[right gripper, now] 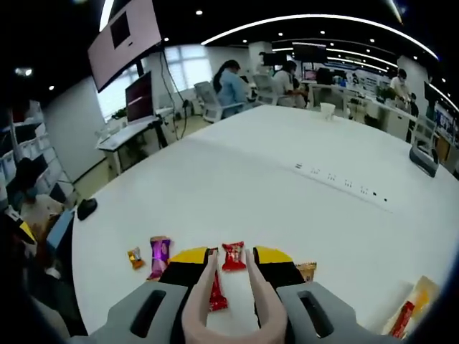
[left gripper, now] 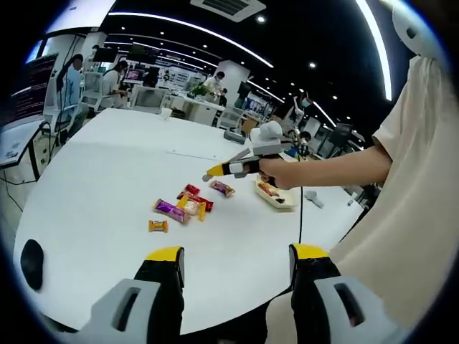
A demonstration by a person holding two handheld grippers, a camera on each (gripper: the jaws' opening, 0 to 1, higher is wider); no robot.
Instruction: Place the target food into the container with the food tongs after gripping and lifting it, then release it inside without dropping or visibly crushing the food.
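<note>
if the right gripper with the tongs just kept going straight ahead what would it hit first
Most likely the red snack packet, which lies on the white table just past the tips of the pink tongs held in the right gripper. Beyond it the tabletop looks bare. Depth is hard to judge here.

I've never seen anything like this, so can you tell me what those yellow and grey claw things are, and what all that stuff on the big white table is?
Those claws are grabbers that a person holds, one in each hand, each carrying its own camera. The left gripper view looks past the left gripper's yellow-tipped jaws, which stand open and empty. Across the round white table it sees the person's arm holding the right gripper. The right gripper view looks along pinkish food tongs clamped in the right gripper. Their tips reach toward a red wrapped candy. Nearby lie a purple wrapped snack and a small orange candy. A pale shallow container already has a snack inside.
</note>
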